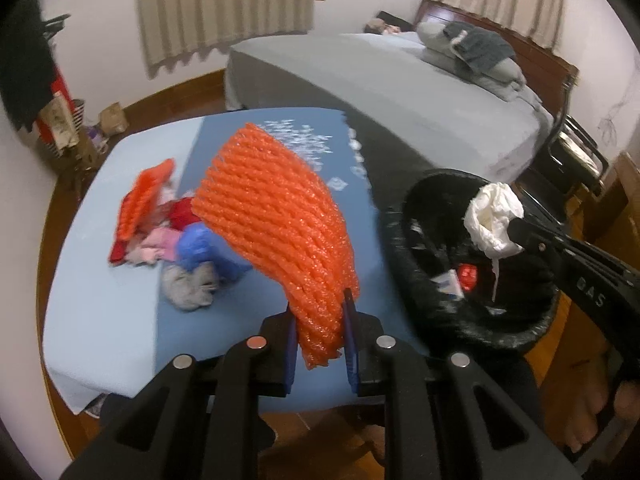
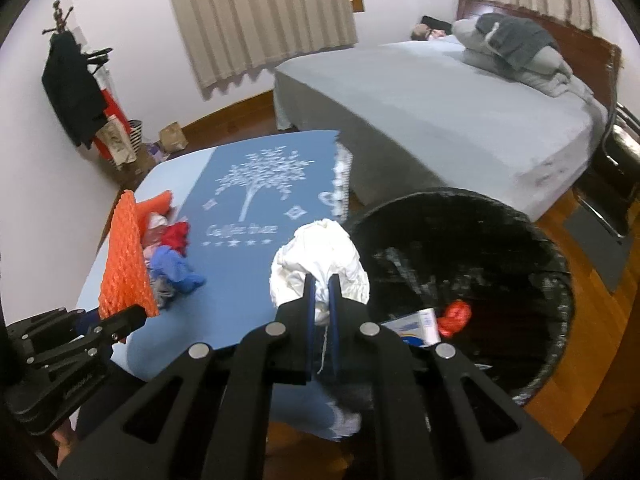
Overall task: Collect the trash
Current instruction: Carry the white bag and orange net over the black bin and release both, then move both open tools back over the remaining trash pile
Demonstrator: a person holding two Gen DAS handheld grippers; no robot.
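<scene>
Orange foam netting (image 1: 276, 220) fills the near middle of the left wrist view, its lower end pinched between the blue pads of the left tongs (image 1: 320, 344) so that the rest fans upward over the desk (image 1: 100, 300). In the right wrist view, the right tongs (image 2: 322, 296) are pressed together on a crumpled white tissue wad (image 2: 320, 260), a thin strand of it trailing down between the pads. The wad sits just beside the rim of a black bin (image 2: 540, 272), lined with a black bag, that stands on the wooden floor (image 2: 592, 380) to the right of the desk; seen from the left wrist, the wad hangs above the bin's opening. Inside the bin lie a red crumpled wrapper (image 2: 454, 316) and a white-and-blue carton (image 2: 412, 326), touching one another. The desk is covered by a blue cloth (image 2: 256, 200) printed with a white tree, laid over a paler blue sheet. On it, left of centre, a heap of trash remains: a second orange foam net (image 1: 146, 204), red scraps (image 1: 182, 216), a pink piece (image 1: 160, 246), a blue plastic bag (image 1: 200, 246) and a grey crumpled wad (image 1: 190, 284), all bunched together. Beyond the desk stands a bed (image 2: 420, 112) with a grey sheet, folded bedding (image 2: 516, 52) piled by its wooden headboard. Beige curtains (image 2: 260, 12) hang on the far wall, and a coat stand (image 2: 76, 80) with dark clothing occupies the left corner.
</scene>
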